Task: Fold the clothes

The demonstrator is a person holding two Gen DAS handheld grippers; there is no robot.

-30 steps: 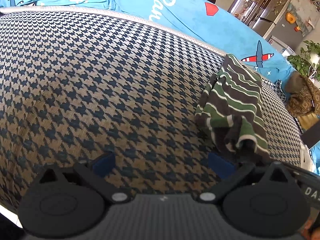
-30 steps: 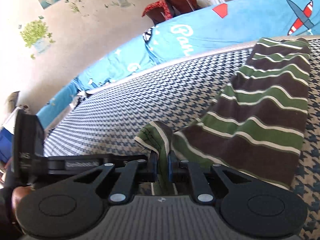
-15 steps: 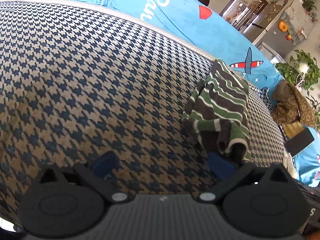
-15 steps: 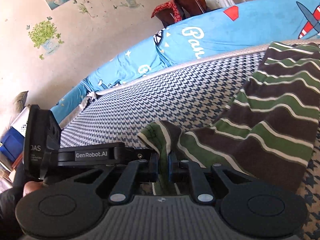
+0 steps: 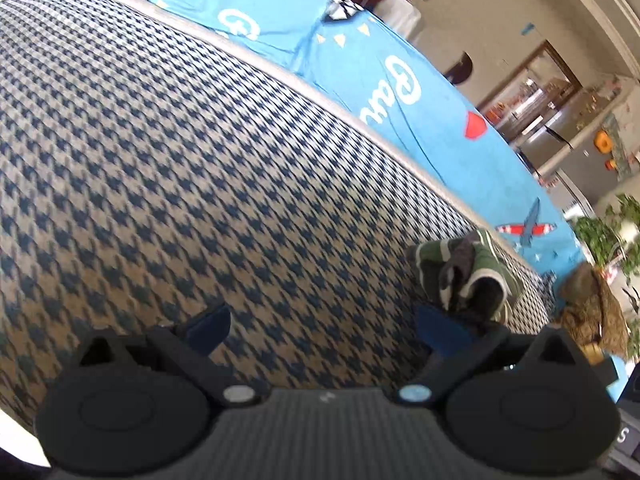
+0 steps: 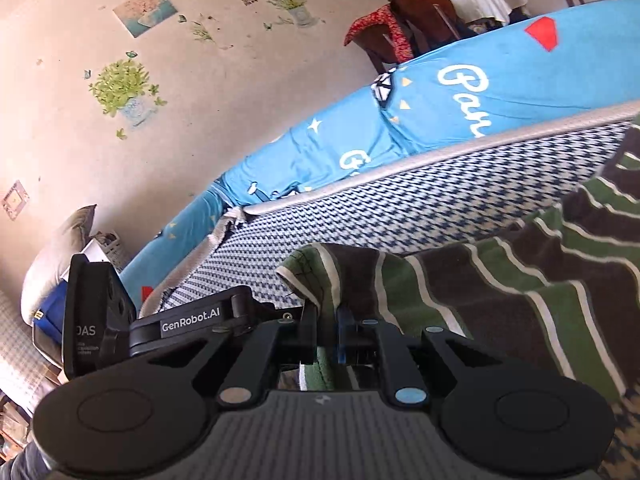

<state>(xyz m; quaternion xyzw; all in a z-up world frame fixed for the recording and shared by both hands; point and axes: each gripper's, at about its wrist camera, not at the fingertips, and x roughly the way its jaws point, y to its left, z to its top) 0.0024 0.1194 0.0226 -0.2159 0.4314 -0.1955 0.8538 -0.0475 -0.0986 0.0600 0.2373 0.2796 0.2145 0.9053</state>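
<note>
A green, brown and white striped garment (image 6: pixel 500 276) lies bunched on the houndstooth-covered surface (image 5: pixel 200 184). My right gripper (image 6: pixel 329 320) is shut on a corner of it, holding that corner raised above the cloth. In the left wrist view the same striped garment (image 5: pixel 464 268) shows as a small heap at the right, just beyond the right blue fingertip. My left gripper (image 5: pixel 320 326) is open, its blue fingertips (image 5: pixel 208 326) spread wide over bare houndstooth with nothing between them. The left gripper's body appears at the left of the right wrist view.
A blue printed blanket (image 5: pixel 360 60) runs along the far edge of the surface, also in the right wrist view as the blue blanket (image 6: pixel 440 120). A brown heap (image 5: pixel 592 304) and plants sit at the right. A pillow (image 6: pixel 60 248) and a wall with pictures lie to the left.
The left gripper has swung left and away, so the striped garment looks smaller and farther right. The right gripper has lifted its held corner higher and tilted toward the wall.
</note>
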